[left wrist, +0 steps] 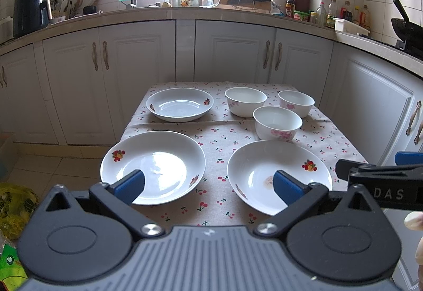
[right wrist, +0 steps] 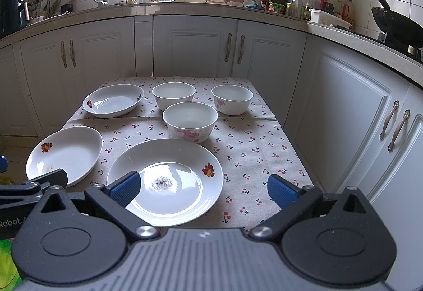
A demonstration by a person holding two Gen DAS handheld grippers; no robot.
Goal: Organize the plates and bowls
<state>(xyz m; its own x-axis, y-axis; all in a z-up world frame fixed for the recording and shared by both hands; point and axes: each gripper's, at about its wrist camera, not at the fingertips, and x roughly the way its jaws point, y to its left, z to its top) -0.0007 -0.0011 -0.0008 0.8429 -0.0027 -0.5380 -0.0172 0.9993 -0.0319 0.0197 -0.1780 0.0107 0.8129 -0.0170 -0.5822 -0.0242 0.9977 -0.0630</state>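
- Left wrist view: the left gripper has its two blue fingers wide apart, and they hold nothing.
- Its big black body covers the near edge of the cherry tablecloth.
- One blue finger hides part of the near left plate. The other hides part of the near right plate.
- The near right plate has a small brown smudge inside. It is too blurry to say what it is.
- The near bowl sits just behind the near right plate. Two more bowls sit behind it, and they look empty.
- The far plate is well to the left of the near bowl and looks empty.
- The right gripper pokes in at the right edge and is cut off.

- Right wrist view: the right gripper has its blue fingers wide apart too, with nothing in them.
- The near right plate lies just in front of the near bowl. It has a small dark speckled spot in the middle.
- The near left plate is partly hidden by the left gripper at the left edge.
- The far plate and the two back bowls sit behind the near bowl.
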